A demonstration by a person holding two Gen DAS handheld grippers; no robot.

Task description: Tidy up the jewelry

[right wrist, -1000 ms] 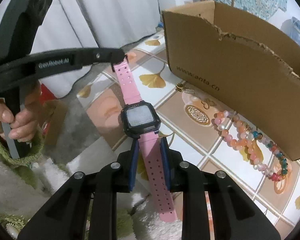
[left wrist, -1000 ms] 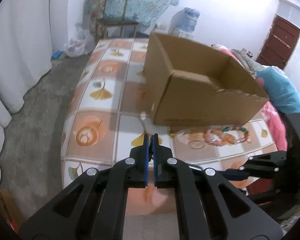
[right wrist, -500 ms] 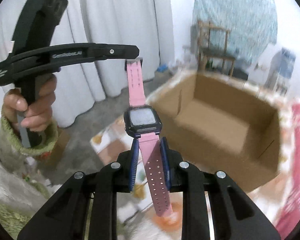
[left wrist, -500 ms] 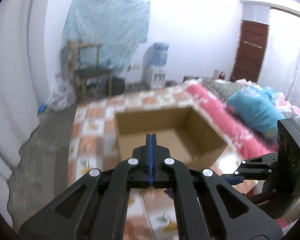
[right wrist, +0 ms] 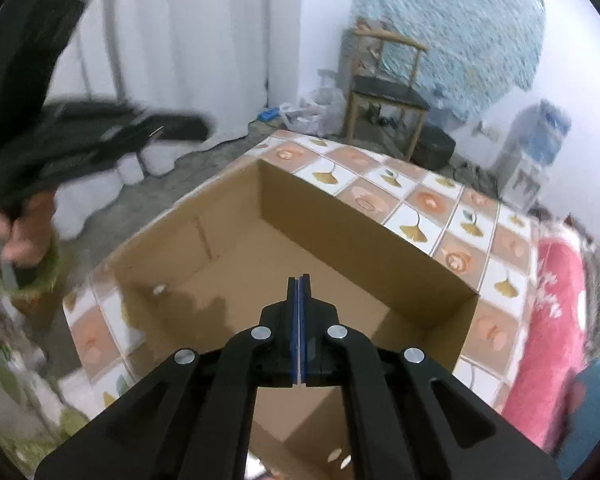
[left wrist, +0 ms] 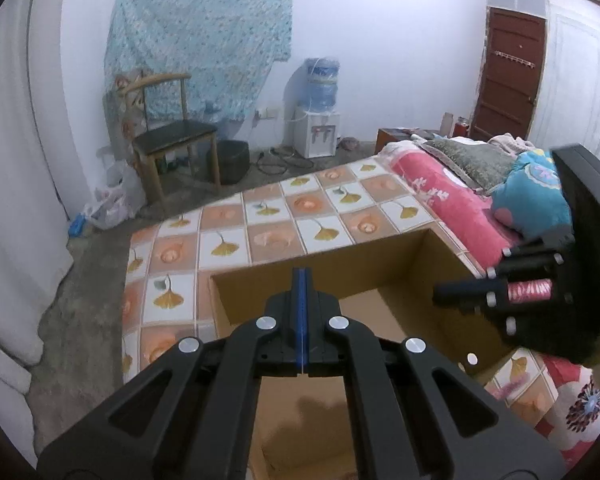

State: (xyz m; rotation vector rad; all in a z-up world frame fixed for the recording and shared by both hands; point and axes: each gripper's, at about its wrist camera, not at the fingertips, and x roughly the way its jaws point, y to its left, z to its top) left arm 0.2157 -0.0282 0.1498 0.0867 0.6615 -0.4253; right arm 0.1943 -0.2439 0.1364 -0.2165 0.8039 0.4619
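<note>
Right hand-held gripper (right wrist: 300, 280) closed, nothing between pads, above open cardboard box (right wrist: 220, 264); left hand-held gripper (left wrist: 302, 276) likewise.

Both wrist cameras look steeply down from close above the cardboard box (left wrist: 380, 264)

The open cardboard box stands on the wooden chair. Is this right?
Not quite. The box is open, but it stands on the tiled table, not on the chair, which is farther back by the wall. The right wrist view shows this.
</note>
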